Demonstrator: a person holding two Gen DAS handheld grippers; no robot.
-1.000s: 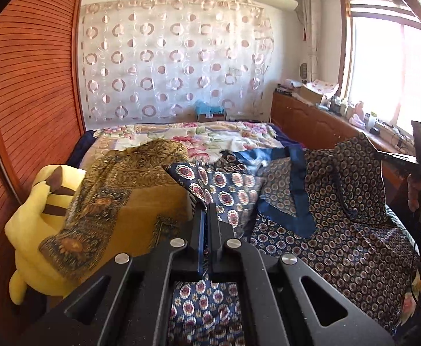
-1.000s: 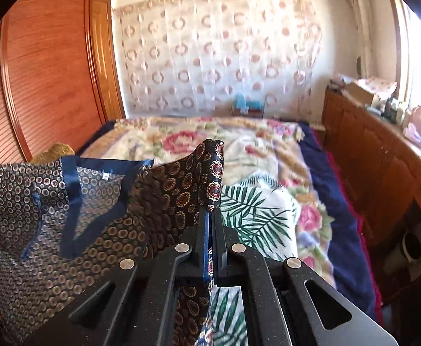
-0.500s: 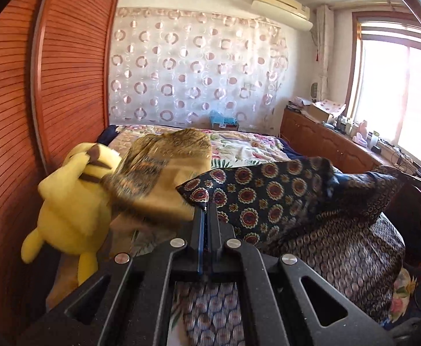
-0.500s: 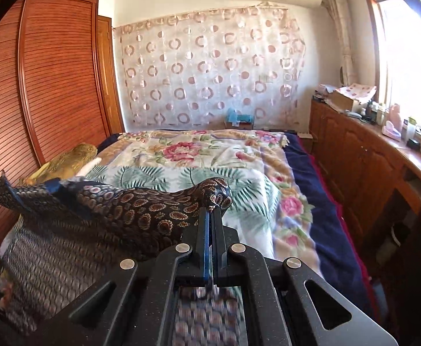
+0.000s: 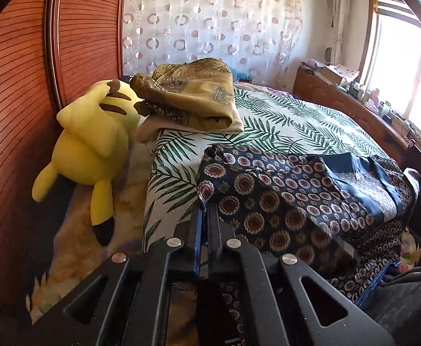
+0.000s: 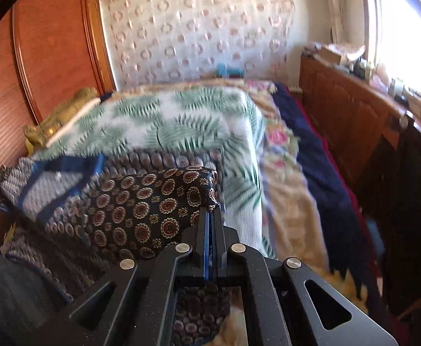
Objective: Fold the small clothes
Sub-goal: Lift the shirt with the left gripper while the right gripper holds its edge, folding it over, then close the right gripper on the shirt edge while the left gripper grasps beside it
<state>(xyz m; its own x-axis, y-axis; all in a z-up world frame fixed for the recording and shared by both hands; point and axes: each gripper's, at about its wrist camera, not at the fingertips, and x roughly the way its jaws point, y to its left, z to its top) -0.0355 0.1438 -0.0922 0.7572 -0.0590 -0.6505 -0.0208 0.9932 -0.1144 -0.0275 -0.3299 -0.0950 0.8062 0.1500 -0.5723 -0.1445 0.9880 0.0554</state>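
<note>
- A yellow plush toy (image 5: 90, 141) lies at the left edge of the bed (image 5: 297, 121), beside a folded golden cloth (image 5: 198, 98).
- The left gripper (image 5: 203, 210) fingers are clenched on one corner of the dark patterned garment (image 5: 282, 199), which lies on the bed.
- The right gripper (image 6: 211, 212) fingers are clenched on another corner.

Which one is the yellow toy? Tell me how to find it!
Find the reddish wooden wardrobe along the bed's side. Leaning against it, next to the folded gold cloth, lies the plush toy. Unlike the patterned fabrics around it, it is plain bright yellow, with brown stripes on its back.
</note>
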